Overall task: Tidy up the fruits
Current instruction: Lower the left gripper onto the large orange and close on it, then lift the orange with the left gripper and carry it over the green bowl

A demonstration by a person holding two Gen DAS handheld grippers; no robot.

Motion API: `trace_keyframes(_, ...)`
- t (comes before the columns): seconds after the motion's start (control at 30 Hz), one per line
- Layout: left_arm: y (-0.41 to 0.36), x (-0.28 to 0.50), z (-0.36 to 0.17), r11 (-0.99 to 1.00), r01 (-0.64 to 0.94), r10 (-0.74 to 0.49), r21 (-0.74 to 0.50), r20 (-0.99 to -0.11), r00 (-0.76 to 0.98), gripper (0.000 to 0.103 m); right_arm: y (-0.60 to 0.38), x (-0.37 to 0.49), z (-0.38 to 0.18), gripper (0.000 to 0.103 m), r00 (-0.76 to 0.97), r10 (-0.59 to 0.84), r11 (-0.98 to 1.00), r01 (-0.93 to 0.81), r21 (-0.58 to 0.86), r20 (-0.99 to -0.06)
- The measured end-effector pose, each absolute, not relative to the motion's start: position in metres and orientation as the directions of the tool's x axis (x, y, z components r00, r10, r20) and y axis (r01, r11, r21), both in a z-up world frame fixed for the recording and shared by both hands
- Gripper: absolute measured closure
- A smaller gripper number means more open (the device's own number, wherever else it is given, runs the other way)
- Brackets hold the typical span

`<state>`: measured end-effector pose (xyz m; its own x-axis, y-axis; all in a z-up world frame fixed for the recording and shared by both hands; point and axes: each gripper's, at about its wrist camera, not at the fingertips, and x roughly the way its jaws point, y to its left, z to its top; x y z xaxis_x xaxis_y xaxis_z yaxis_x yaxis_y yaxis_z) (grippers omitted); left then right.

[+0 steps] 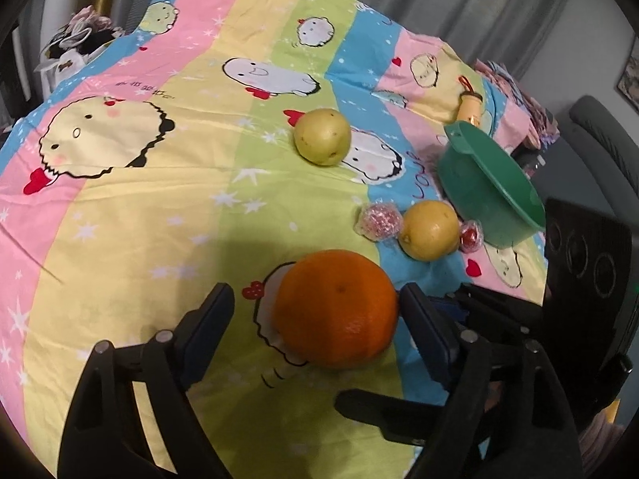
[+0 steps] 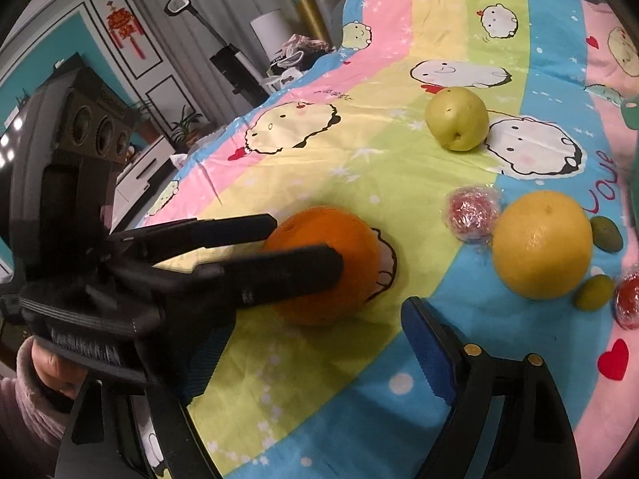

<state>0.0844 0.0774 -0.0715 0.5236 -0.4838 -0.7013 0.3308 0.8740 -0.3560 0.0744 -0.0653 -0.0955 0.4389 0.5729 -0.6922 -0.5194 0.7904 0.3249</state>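
A large orange (image 1: 335,307) (image 2: 351,255) rests on the cartoon-print tablecloth (image 1: 159,239). My left gripper (image 1: 317,307) (image 2: 307,241) straddles it with open jaws: the right pad is at the orange's side and a gap shows at the left pad. My right gripper (image 2: 315,343) is open and holds nothing; it sits just behind the orange, its left finger hidden by the left gripper. A green pear-like fruit (image 1: 322,136) (image 2: 457,119) lies farther back. A yellow citrus (image 1: 429,229) (image 2: 541,244) lies to the right.
A green plastic bowl (image 1: 471,191) stands tilted at the right, behind the citrus. Two red fruits in clear wrap (image 1: 379,221) (image 1: 471,235) flank the citrus. Two small green fruits (image 2: 607,233) (image 2: 594,292) lie beside it. A small bottle (image 1: 470,105) lies behind the bowl. A hand (image 2: 52,367) holds the left gripper.
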Motion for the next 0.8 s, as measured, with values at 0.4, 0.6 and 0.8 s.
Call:
trace_keyframes(0.4,0.0672,0.0845,-0.0787,0.865,0.346,-0.497,-0.364,-0.717,0.489,0.035,-0.0553,0.0800,-0.0970,0.041,0.443,0.546,0.798,-0.532,0.282,-0.711)
trace_keyframes(0.6,0.0668,0.0829,-0.0780,0.866,0.346,-0.495,-0.360,-0.714,0.496,0.036,-0.0558,0.0798,-0.0968,0.042,0.447,0.546,0.798,-0.534,0.278,-0.708)
trace_keyframes(0.8,0.0657,0.0799,-0.0748,0.870,0.352,-0.487,-0.345,-0.711,0.507,0.036,-0.0561,0.0769,-0.0950,0.042,0.456,0.553,0.794,-0.541,0.275,-0.698)
